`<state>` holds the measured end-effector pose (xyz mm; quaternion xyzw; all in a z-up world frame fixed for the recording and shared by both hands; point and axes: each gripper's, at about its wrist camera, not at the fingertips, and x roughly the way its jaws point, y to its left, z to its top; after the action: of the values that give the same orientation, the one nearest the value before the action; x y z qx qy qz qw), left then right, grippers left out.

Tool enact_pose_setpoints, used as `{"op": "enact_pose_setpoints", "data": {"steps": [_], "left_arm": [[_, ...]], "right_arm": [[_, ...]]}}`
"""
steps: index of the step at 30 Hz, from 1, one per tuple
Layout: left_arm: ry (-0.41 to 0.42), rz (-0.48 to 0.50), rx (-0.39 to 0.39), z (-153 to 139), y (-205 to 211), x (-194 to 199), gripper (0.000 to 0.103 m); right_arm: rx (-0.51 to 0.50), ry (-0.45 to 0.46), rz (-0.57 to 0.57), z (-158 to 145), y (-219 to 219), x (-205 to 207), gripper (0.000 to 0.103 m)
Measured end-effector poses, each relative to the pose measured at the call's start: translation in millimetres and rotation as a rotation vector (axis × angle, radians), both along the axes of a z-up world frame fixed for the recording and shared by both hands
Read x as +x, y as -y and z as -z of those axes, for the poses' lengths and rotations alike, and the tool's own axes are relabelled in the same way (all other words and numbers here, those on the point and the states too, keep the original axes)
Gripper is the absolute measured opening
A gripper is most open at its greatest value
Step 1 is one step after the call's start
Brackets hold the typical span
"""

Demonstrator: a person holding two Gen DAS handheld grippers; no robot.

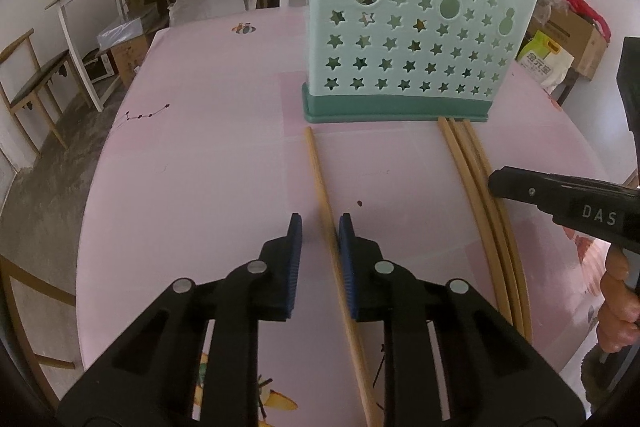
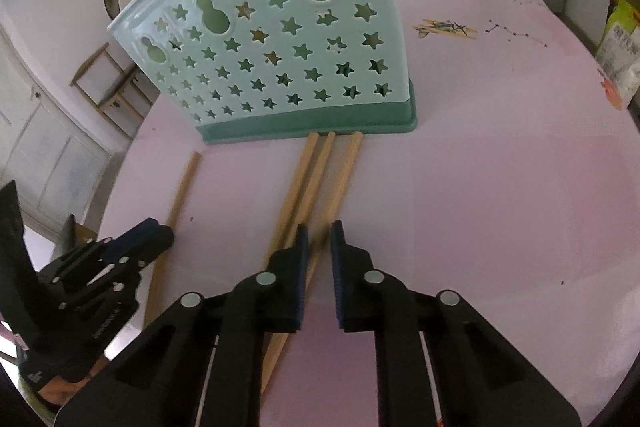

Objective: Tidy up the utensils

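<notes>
Upright on the pink table (image 1: 200, 167), toward its far side: a mint-green holder (image 1: 400, 39) with star-shaped holes and a darker green base.

Flat on the table in front of that base, pointing back toward the cameras: a lone chopstick (image 1: 320, 179) off to the left, its far tip just short of the base. Well apart from it to the right, lying close side by side: three chopsticks (image 2: 316, 171), their far ends at or touching the base.

Left tongs (image 1: 320, 223): tilted down over the lone chopstick, open only a narrow way. Between the blue pads, that one chopstick, lying right against the right-hand pad (image 1: 347, 239). Bare table showing between the stick and the other pad, so not yet pinched.

Right tongs (image 2: 319, 231): also tilted down, at the near part of the three chopsticks, open just a slit. Entering that slit, the rightmost stick of the group, blurred there. Under the left finger, the other two. Cannot tell whether either pad touches wood; no firm squeeze visible.

At the right edge of the left camera's view: a hand (image 1: 618, 311) wrapped round the right tongs' handle.
</notes>
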<state>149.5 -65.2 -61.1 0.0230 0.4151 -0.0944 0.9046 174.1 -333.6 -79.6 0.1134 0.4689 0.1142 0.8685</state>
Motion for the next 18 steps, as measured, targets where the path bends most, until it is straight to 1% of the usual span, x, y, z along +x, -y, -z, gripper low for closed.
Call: {"op": "enact_pose_setpoints", "data": {"steps": [7,18], "left_arm": [[0.001,-0.023,-0.025,0.3,-6.1,-5.6,0.01],[-0.004,-0.042,-0.056,1.1,-12.3,-10.4,0.008]], "right_arm": [[-0.061,0.002,0.005,-1.9,-6.0,-5.3,0.009],[-0.069,-0.014,0.024,-2.0,0.8,-12.5,0.008]]}}
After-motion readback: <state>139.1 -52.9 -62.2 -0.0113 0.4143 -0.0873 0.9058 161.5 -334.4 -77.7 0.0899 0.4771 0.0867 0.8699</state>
